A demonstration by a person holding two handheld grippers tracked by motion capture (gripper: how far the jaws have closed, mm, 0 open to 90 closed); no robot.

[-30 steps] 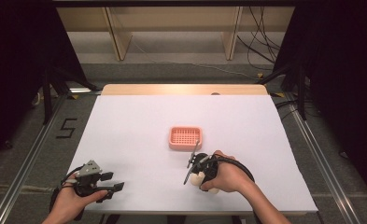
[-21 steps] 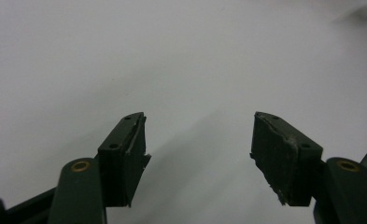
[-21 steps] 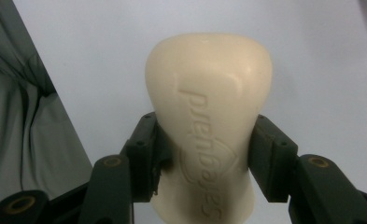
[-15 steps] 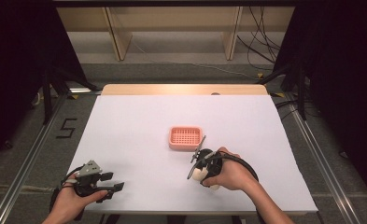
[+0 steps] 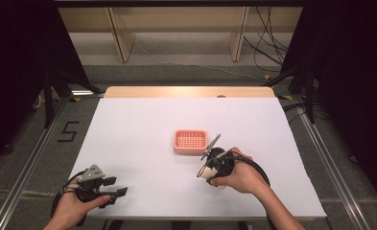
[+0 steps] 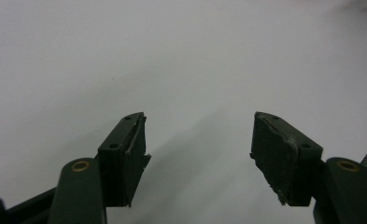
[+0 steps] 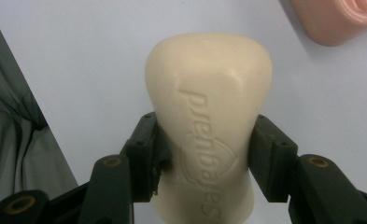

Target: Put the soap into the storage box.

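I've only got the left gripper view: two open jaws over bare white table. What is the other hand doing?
Observer: The right gripper is shut on a cream soap bar.
Operator: Is there somewhere to put it?
Observer: A pink soap dish sits mid-table, just beyond that gripper.
Operator: Anything in the dish?
Observer: Nothing; its ribbed floor is bare in the high view.

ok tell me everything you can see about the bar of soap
The bar of soap is cream-coloured, smooth and waxy-looking, with rounded corners, a pinched waist and embossed lettering on its broad face. It looks whole and dry. The right hand-held gripper is clamped on its waist, one black jaw on each side, the wider end sticking out past them. It sits over the white table, near the pink soap dish, not in it.
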